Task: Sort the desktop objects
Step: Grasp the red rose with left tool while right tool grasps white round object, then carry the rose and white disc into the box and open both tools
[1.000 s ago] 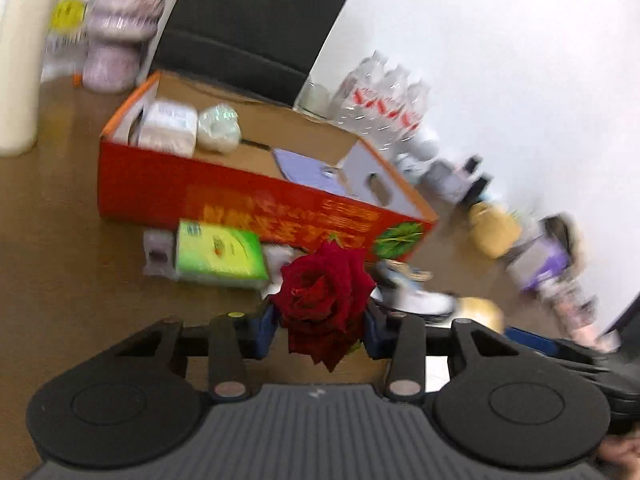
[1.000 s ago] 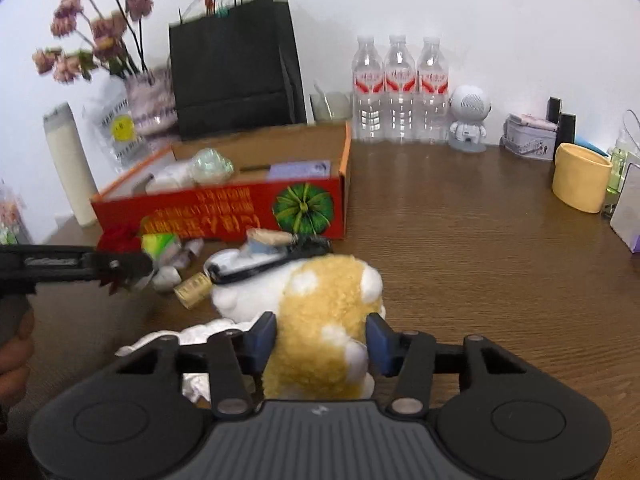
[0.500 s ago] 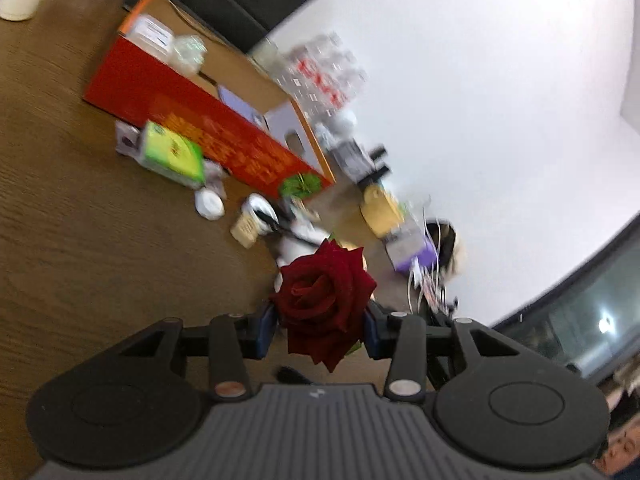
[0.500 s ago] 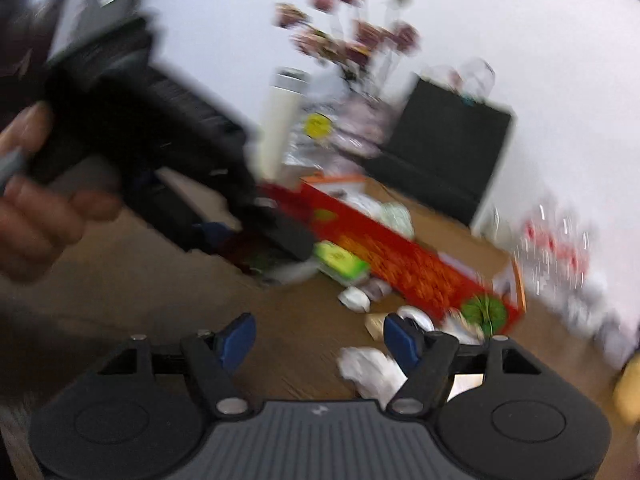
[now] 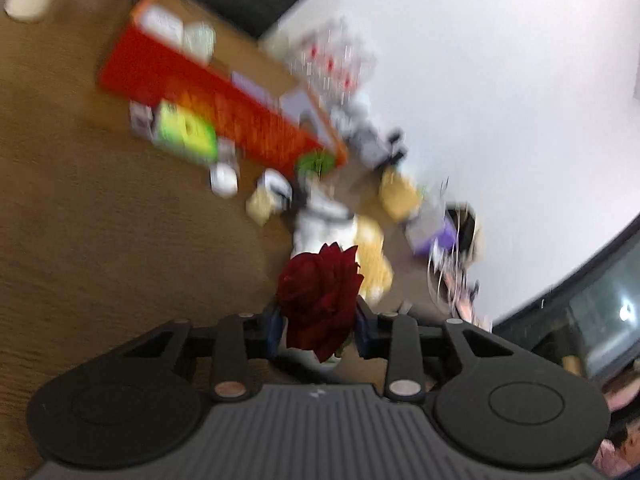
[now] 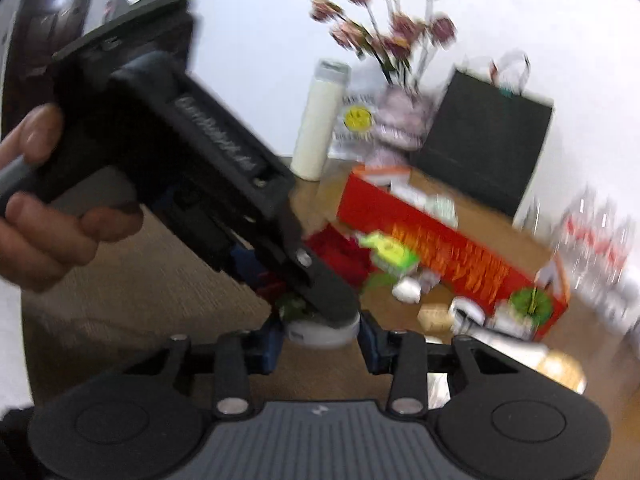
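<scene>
My left gripper (image 5: 318, 326) is shut on a dark red rose (image 5: 320, 296), held above the wooden desk (image 5: 80, 240). The right wrist view shows the left gripper's black body (image 6: 192, 176) in a hand, with the rose (image 6: 340, 252) at its tip. My right gripper (image 6: 320, 340) is open; a white round base (image 6: 324, 330) lies between its fingers, and I cannot tell if they touch it. The red cardboard box (image 5: 224, 116) holds white packets. A yellow-and-white plush toy (image 5: 372, 256) lies on the desk.
A green packet (image 5: 186, 132), small white items and a cable lie by the box (image 6: 448, 252). Water bottles (image 5: 332, 60), a yellow cup (image 5: 398, 194) and a purple box (image 5: 436, 236) stand behind. A cream bottle (image 6: 320, 124), a flower vase (image 6: 396, 120) and a black bag (image 6: 484, 136) stand at the back.
My right gripper has let go of the plush toy, opened and swung left toward my left gripper. My left gripper has lifted and tilted with the rose still in it.
</scene>
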